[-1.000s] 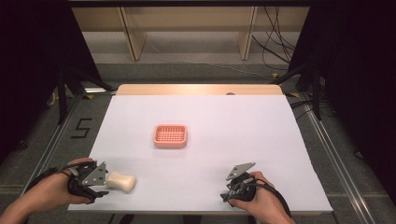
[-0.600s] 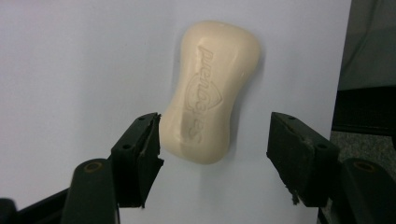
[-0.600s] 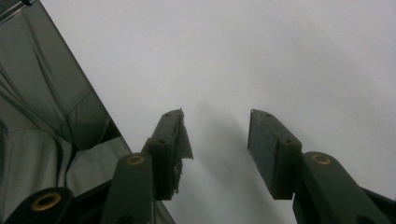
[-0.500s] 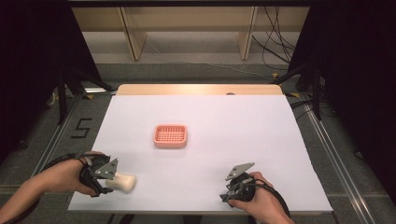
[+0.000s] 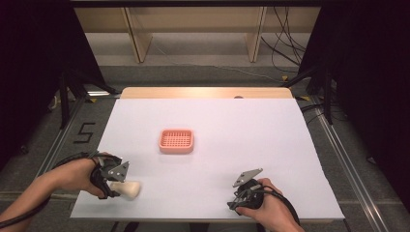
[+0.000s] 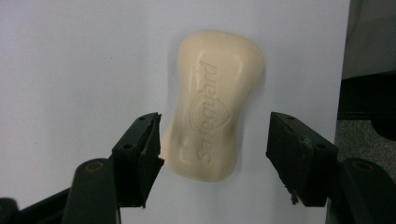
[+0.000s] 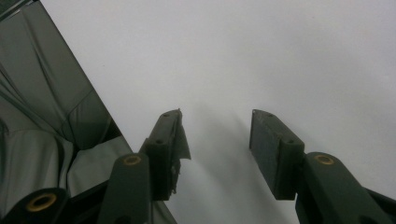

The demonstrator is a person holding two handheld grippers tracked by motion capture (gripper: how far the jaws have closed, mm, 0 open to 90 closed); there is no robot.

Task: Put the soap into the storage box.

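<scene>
The left tongs (image 6: 212, 140) stand wide apart and straddle the near end of the soap bar (image 6: 215, 102); one pad sits just beside the bar, the other stands clear, so nothing is gripped. The right tongs (image 7: 215, 140) rest open and empty over the bare white surface (image 5: 270, 140) near its front edge. The step in hand appears to be the approach to grasp the soap, which lies flat at the front left corner. The pink soap dish (image 5: 176, 141) sits well apart, nearer the centre. The next move likely calls for closing squarely across the bar's narrow waist, then lifting it toward the dish.
</scene>
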